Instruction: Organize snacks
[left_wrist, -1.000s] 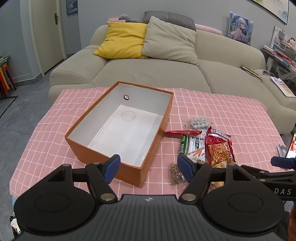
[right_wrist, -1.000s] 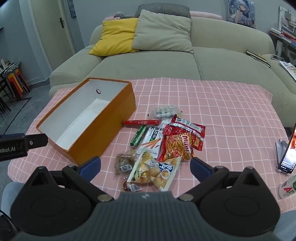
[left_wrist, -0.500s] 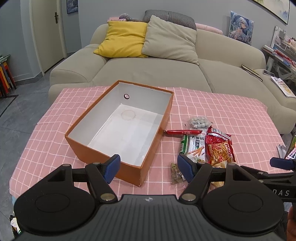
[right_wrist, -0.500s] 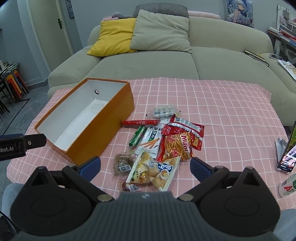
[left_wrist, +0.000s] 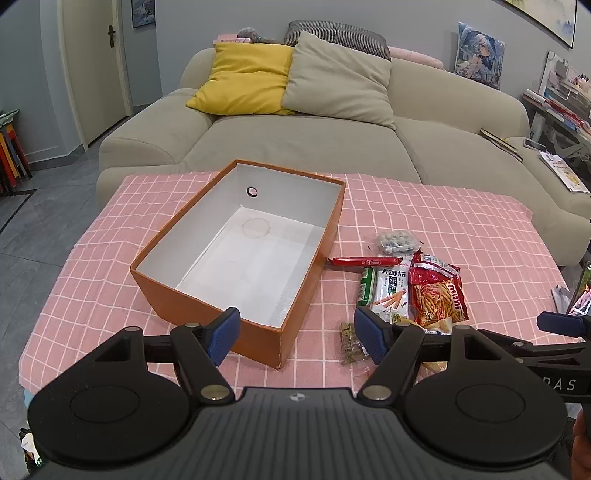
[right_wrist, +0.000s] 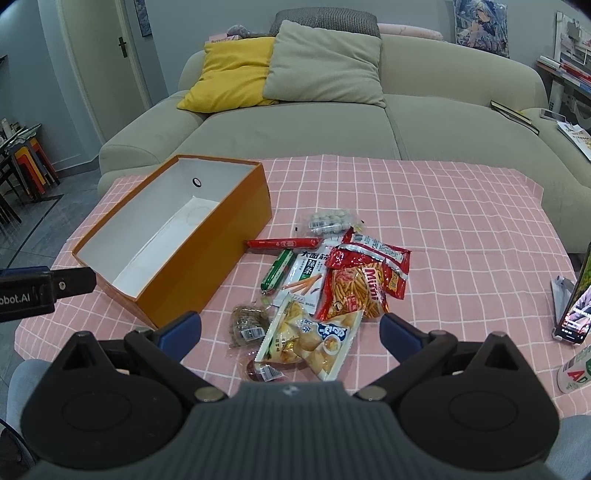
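An empty orange box (left_wrist: 207, 306) with a white inside stands on the pink checked tablecloth (left_wrist: 443, 221); it also shows in the right wrist view (right_wrist: 207, 266). To its right lies a pile of snacks: a red chip bag (right_wrist: 364, 280), a yellow-white crisp packet (right_wrist: 314, 339), a red sausage stick (right_wrist: 282, 243), a green stick (right_wrist: 277, 271), a white noodle packet (right_wrist: 308, 273), a clear bag of balls (right_wrist: 330, 220) and a brown packet (right_wrist: 247, 321). My left gripper (left_wrist: 297, 336) is open and empty above the box's near corner. My right gripper (right_wrist: 290, 330) is open and empty above the crisp packet.
A beige sofa (left_wrist: 314, 133) with yellow and grey cushions stands behind the table. A phone on a stand (right_wrist: 576, 306) and a bottle (right_wrist: 576, 369) are at the table's right edge. The left gripper's body (right_wrist: 37, 290) shows at the left of the right wrist view.
Both grippers have drifted slightly; the view of the right one has shifted a little closer to the snack pile. Nothing was taken hold of.
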